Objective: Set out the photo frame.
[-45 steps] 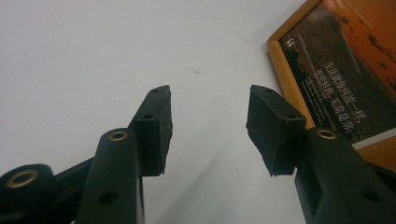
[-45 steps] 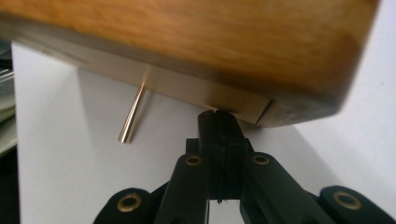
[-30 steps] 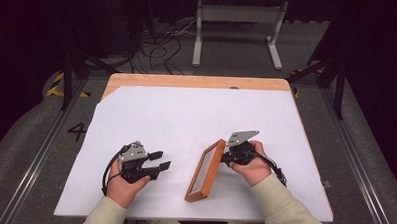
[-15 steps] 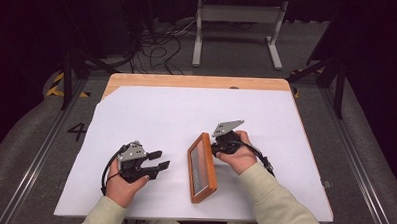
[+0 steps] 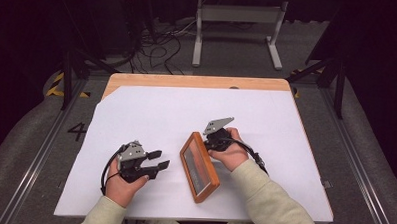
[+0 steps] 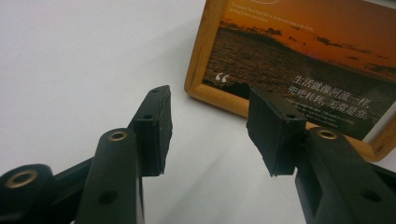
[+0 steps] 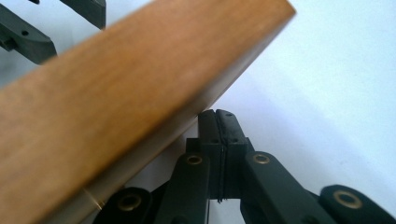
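Observation:
A wooden picture frame (image 5: 199,167) with a sunset photo lies on the white sheet (image 5: 186,111), its far end angled to the left. My right gripper (image 5: 208,144) is shut with nothing between its jaws, and its tips rest against the frame's right edge near the far end. In the right gripper view the closed jaws (image 7: 217,115) sit just under the frame's wooden side (image 7: 116,107). My left gripper (image 5: 158,159) rests on the sheet left of the frame, open and empty. Its jaws (image 6: 210,135) point at the frame's near corner (image 6: 299,60), a short gap away.
The white sheet covers most of a wooden table (image 5: 197,82); bare wood shows along the far edge. Beyond the table, cables (image 5: 159,45) and a metal stand (image 5: 237,28) lie on the floor. The left gripper's jaws (image 7: 46,28) appear past the frame.
My right gripper has moved left against the frame. The frame's far end has swung from leaning right to leaning left. The left gripper has stayed put.

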`<state>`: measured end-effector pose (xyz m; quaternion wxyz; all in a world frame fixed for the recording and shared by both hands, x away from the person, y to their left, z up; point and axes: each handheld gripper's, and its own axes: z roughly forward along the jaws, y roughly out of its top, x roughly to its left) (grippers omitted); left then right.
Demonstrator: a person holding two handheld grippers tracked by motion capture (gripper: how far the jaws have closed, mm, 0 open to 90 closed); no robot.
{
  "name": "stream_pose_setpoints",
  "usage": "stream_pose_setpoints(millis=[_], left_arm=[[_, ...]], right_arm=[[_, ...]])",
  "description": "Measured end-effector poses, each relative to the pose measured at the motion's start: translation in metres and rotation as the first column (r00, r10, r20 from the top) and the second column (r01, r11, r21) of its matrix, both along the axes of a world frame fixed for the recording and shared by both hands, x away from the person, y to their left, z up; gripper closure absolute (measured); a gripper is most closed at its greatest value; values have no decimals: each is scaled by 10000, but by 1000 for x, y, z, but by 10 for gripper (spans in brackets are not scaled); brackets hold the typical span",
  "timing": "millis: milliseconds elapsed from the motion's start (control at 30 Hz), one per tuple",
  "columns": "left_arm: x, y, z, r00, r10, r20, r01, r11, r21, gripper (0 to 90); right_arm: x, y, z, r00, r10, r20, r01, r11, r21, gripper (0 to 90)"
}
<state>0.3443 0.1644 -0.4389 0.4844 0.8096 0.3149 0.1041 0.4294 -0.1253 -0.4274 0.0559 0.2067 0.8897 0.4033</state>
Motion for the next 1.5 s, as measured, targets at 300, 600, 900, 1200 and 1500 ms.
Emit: stream_pose_setpoints(millis=[300,600,900,1200,1500], left_arm=[[1,3,1,9997,226,-15,-226,9997,-41,467],[1,2,1,9997,234,-22,-234,9997,6,455],[1,2,-1,9994,346,-73,-346,9994,40,444],[0,1,-1,9995,323,10,-324,9994,98,438],[-1,3,0,9992,387,105,-387,9992,25,433]], right_arm=[[-13,-22,20,9919,-1199,427,1223,9906,-612,767],[-28,-45,45,9804,-1947,304,1958,9799,-395,650],[-43,-48,69,9763,-2147,281,2157,9757,-383,519],[-57,-41,87,9774,-2116,35,2116,9772,-144,457],[-64,-22,90,9745,-2165,-589,2155,9762,-235,423]])
